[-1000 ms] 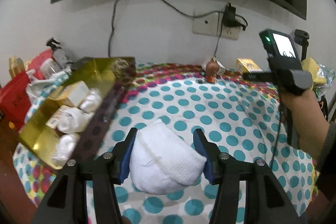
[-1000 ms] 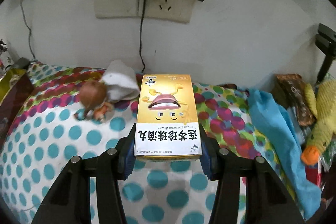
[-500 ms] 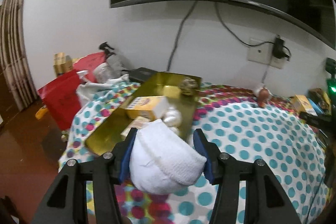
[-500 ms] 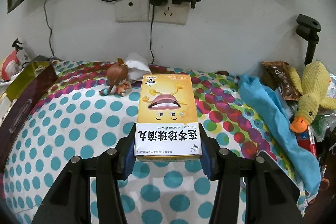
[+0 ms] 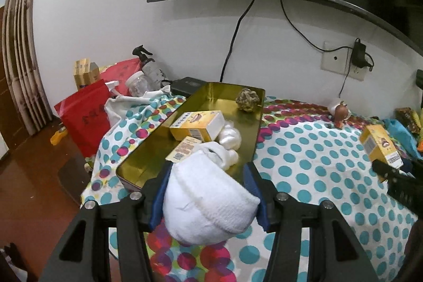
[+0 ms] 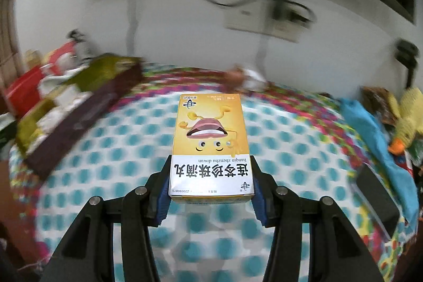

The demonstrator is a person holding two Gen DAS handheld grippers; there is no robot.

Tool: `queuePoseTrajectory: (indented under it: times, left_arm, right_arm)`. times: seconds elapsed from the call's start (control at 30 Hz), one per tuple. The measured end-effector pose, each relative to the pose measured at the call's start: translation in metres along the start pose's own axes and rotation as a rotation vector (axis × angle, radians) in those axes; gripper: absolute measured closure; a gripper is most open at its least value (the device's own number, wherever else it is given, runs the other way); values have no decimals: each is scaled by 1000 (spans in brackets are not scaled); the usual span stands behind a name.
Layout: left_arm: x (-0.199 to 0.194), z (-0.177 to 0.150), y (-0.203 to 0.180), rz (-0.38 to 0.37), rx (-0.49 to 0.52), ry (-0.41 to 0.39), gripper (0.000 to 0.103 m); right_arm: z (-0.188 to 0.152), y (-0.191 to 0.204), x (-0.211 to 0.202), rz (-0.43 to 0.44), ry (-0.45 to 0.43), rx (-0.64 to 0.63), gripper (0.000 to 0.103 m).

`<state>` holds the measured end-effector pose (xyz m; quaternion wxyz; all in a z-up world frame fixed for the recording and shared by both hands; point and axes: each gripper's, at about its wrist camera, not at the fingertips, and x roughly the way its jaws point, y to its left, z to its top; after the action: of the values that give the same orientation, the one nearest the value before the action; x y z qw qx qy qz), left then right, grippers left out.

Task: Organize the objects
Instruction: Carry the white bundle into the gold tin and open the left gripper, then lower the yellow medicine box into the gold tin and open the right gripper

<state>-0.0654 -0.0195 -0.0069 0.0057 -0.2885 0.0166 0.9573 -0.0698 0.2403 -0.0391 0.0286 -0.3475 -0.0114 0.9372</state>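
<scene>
I am gripping a rolled white sock (image 5: 208, 205) in my left gripper (image 5: 208, 198); the blue pads (image 5: 158, 200) are pressing into it on both sides. The sock is hanging in the air just in front of the near end of the gold tray (image 5: 203, 94), above the polka-dot cloth (image 5: 312, 163).

I am clamping a yellow medicine box (image 6: 210, 147) in my right gripper (image 6: 210, 183), the pads closing on its white-printed near end. The box is sticking out level over the cloth, clear of it. In the left wrist view the same box (image 5: 380, 147) is showing at the right edge, well apart from the tray.

Container: one gold tray, open, lying lengthwise on the left part of the cloth, with a dark outer wall (image 6: 79, 120). Contents, counted from the left wrist view:
- two yellow boxes, one larger (image 5: 197, 124) lying on its side mid-tray, one smaller and flatter (image 5: 183, 149) nearer to me, partly under white fabric;
- white sock bundles (image 5: 227, 142) lying beside the boxes; I am counting at least two, the exact number I cannot tell because they overlap;
- one knotted rope ball (image 5: 247, 99) at the far end, apart from the rest.

Outside the tray: one small brown figurine (image 5: 339, 114) is standing near the wall with something white behind it. One yellow plush duck (image 6: 407, 123) and one blue cloth (image 6: 370, 128) are lying at the right edge. One red bag (image 5: 84, 118) is standing left of the tray.

The right wrist view is blurring everywhere except the gripper and box.
</scene>
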Motion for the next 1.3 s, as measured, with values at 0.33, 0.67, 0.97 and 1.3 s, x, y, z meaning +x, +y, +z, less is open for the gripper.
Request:
queuePoseTrajectory:
  times: [0.33,0.67,0.97,1.3]
  left_arm:
    - [50,64,11,7,39,0,48]
    - [145,119,2,45,31,142,41]
    - [140,126,20,-13,-60,83,11]
    - [25,37,74,38,-107,45,11]
  right_arm:
    - [-1,79,0,122,0,-56,55]
    - [-2,81,4,125,23,-94,55]
    - [15,88,10,127,4,-108,55]
    - [59,141,24,156,-33,-163,54]
